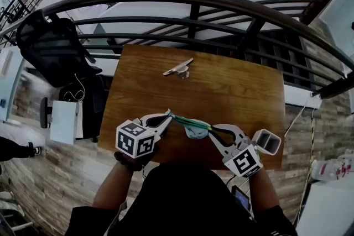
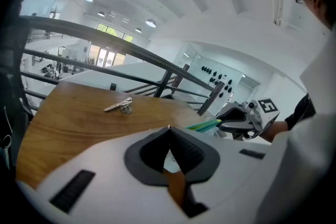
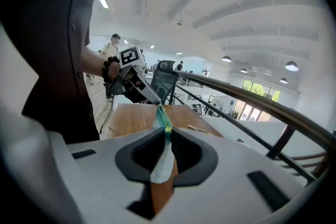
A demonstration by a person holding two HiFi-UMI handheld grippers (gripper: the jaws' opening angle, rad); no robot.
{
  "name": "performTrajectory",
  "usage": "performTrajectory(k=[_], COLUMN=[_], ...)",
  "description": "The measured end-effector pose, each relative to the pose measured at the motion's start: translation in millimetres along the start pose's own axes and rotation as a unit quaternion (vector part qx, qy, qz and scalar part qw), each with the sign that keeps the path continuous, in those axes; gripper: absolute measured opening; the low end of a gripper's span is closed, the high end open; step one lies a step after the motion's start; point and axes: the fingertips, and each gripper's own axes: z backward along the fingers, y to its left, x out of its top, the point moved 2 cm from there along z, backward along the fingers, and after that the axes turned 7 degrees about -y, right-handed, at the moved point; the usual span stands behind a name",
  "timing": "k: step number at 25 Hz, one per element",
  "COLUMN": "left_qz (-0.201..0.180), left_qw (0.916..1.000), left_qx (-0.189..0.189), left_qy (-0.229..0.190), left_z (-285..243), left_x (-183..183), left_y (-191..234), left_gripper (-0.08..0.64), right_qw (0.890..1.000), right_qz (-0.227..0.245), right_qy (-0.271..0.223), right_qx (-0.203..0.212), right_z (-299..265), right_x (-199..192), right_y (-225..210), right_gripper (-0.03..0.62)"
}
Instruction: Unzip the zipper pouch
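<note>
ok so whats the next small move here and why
Probably draw the left gripper leftward along the zipper line: its jaws are shut on the left end of the zipper pouch, the right gripper clamps the other end, and it hangs stretched between them above the table.

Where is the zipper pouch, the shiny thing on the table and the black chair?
zipper pouch (image 1: 194,130), head view, its pale hanging body.
shiny thing (image 1: 178,68), head view, its middle.
black chair (image 1: 52,47), head view, its backrest.
</note>
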Motion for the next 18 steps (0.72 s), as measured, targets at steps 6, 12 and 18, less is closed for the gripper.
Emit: performTrajectory(k=[6, 12, 18], left_qz=[0.007, 0.002, 0.005], left_qw=[0.9999, 0.9997, 0.9993], left_qx=[0.008, 0.025, 0.033], left_qy=[-0.003, -0.007, -0.014], left_z=[2, 2, 5], left_x=[4, 7, 12], left_y=[6, 13, 21], left_gripper=[0.014, 0.014, 0.014], right_qw=[1.000, 1.000, 1.000], right_qz=[0.000, 0.000, -0.004], right_qy=[-0.003, -0.003, 0.001], right_qx=[-0.009, -0.020, -0.031], right_z=[6, 4, -1], right_x=[0, 0, -1], right_y=[-5, -9, -13], right_gripper=[0.037, 0.037, 0.037])
